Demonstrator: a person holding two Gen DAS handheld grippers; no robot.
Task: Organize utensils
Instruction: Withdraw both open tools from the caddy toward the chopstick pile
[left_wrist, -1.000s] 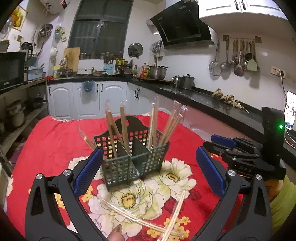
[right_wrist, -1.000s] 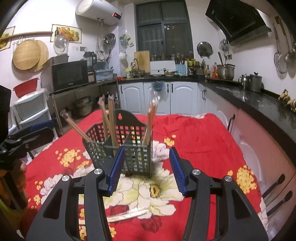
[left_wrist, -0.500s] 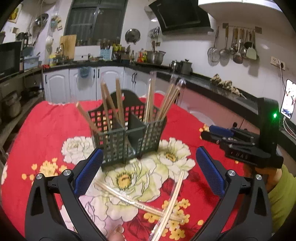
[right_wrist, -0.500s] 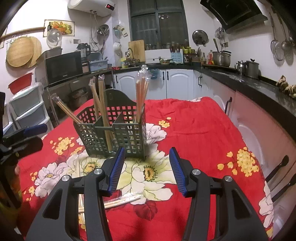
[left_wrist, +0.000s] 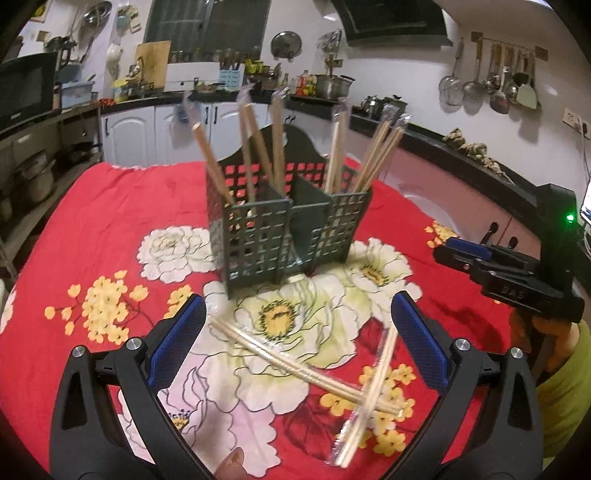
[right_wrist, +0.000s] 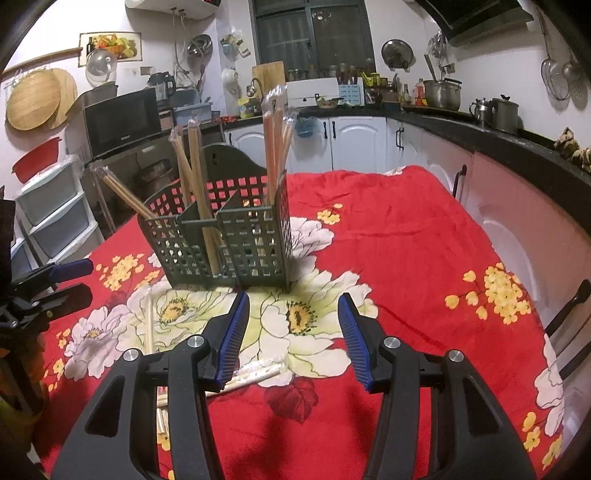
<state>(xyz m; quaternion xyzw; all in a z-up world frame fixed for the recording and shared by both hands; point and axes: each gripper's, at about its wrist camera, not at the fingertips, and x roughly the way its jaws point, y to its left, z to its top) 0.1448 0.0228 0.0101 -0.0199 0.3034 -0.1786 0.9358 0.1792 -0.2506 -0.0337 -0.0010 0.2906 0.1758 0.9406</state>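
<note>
the green caddy stood on the red floral cloth, already holding wrapped chopstick pairs upright or leaning in its left and right compartments. two wrapped pairs lay loose on the cloth, crossing each other: the long pair ran diagonally in front of the caddy, and the second pair lay across its near end. the left gripper hovered over them with its fingers spread wide and nothing between the pads. the right gripper was also wide open and empty, poised just in front of the caddy and not touching it.

the step in hand looked like a reach for one of the loose pairs, most likely by the left gripper, since both lay between its fingers. the next move would call for lowering onto one pair only, away from the crossing, closing across its width, then lifting and tipping it upright into a compartment.

from the right wrist view the loose pairs were mostly hidden behind the gripper's own left finger. the clear wrappers made the stick ends hard to separate, and how many pairs sat in each compartment couldn't be counted surely. a fingertip showed at the bottom edge of the left view, cut off
</note>
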